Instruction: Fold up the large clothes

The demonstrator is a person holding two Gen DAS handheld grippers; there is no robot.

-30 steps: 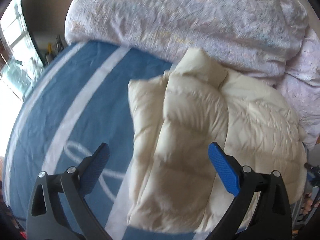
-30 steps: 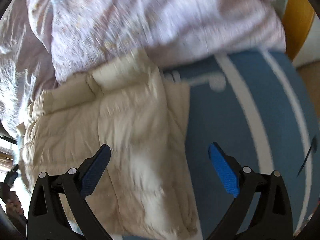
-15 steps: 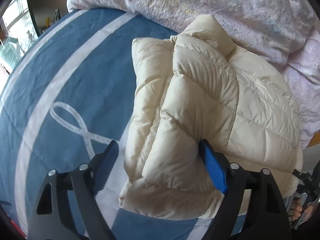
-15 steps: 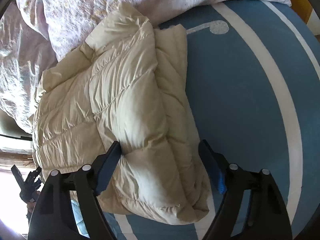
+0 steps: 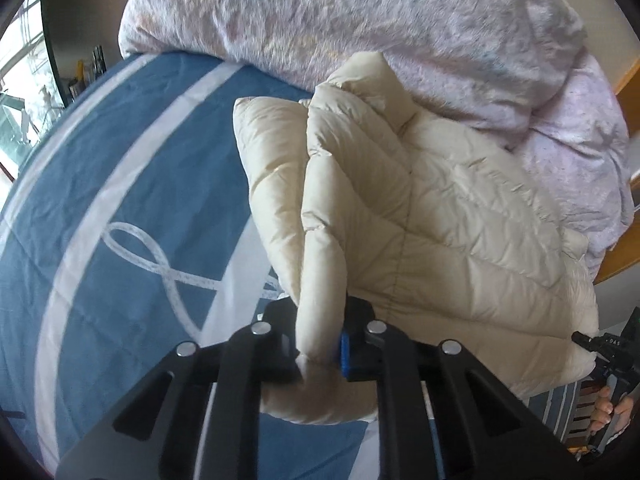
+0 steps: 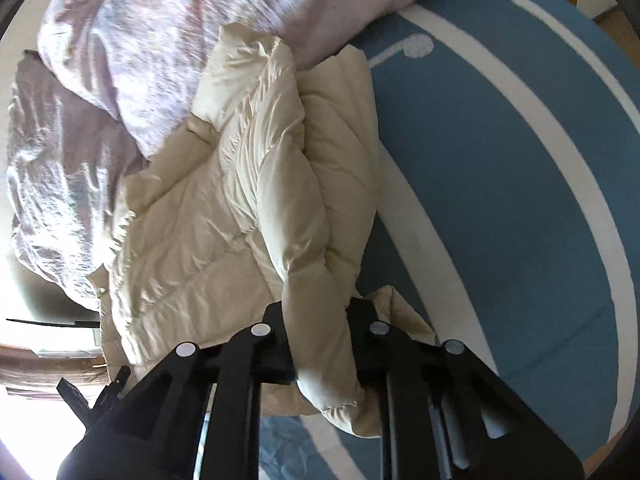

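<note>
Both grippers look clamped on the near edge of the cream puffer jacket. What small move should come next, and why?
Probably lift the pinched edge slightly. The left gripper and right gripper are shut on a fold of the puffer jacket, which otherwise lies on the blue bedspread.

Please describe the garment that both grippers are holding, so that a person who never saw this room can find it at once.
Look at the blue bedsheet with broad white stripes. At its far side lies a crumpled pale pink duvet. Against the duvet lies the cream puffer jacket, quilted and partly folded, with the left gripper and right gripper each clamping a puffy fold at its near edge. It alone is cream and quilted.
</note>
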